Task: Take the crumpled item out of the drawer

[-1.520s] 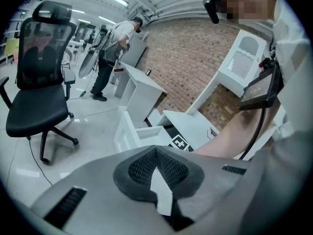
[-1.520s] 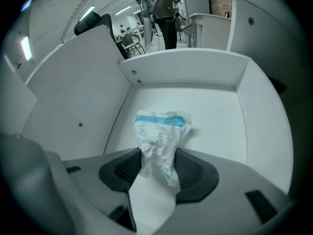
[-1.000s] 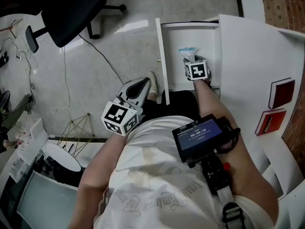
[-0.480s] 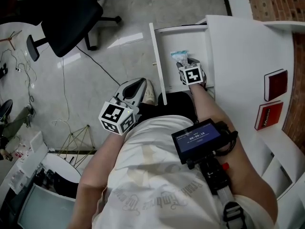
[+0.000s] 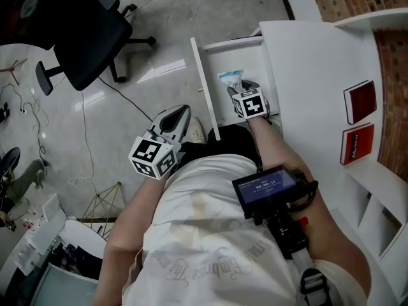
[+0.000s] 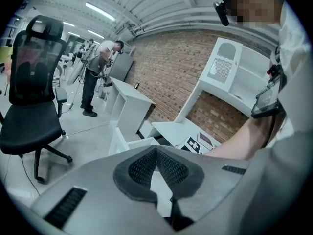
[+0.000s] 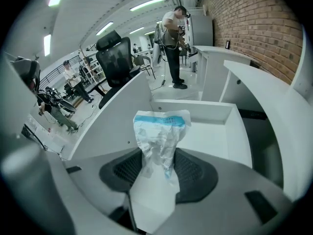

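Note:
The crumpled item [image 5: 230, 78] is a white plastic bag with blue print. My right gripper [image 5: 238, 87] is shut on it and holds it over the open white drawer [image 5: 245, 56]. In the right gripper view the bag [image 7: 159, 133] sticks up between the black pads [image 7: 195, 173], with the drawer's floor [image 7: 210, 129] behind and below it. My left gripper [image 5: 183, 111] hangs left of the drawer's front panel [image 5: 203, 91], near the person's body. In the left gripper view it [image 6: 156, 150] has its pads together at the tips and holds nothing.
The white desk top [image 5: 306, 62] runs right of the drawer, with two red books [image 5: 360, 101] near its far edge. A black office chair [image 5: 83, 30] stands on the floor at the left, with cables [image 5: 89, 126] nearby. People stand far off [image 7: 173, 38].
My right gripper has lifted the bag higher above the drawer's floor. The left gripper has risen slightly beside the drawer front.

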Demonstrator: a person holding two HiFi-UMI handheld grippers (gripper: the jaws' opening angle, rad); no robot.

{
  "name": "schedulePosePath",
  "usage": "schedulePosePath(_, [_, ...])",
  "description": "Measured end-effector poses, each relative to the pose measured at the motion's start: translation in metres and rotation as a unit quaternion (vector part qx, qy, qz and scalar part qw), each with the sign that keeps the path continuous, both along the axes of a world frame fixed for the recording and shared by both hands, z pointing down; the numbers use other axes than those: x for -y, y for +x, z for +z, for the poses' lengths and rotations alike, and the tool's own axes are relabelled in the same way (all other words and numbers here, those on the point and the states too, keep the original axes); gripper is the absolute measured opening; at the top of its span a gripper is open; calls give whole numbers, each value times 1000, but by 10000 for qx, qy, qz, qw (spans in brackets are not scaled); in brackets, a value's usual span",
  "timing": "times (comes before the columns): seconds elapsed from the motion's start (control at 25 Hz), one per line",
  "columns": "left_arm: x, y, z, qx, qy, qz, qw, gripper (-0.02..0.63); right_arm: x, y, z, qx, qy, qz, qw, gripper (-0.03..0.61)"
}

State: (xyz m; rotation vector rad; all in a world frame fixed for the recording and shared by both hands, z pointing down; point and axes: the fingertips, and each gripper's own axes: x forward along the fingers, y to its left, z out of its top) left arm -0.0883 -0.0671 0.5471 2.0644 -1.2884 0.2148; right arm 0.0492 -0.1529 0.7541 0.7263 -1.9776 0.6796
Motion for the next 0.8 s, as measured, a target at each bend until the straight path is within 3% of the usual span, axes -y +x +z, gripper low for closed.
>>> schedulePosePath(0.8, [-1, 16, -26, -64, 466, 531, 9975, 20, 3, 1, -85, 724, 676, 581, 9934, 201])
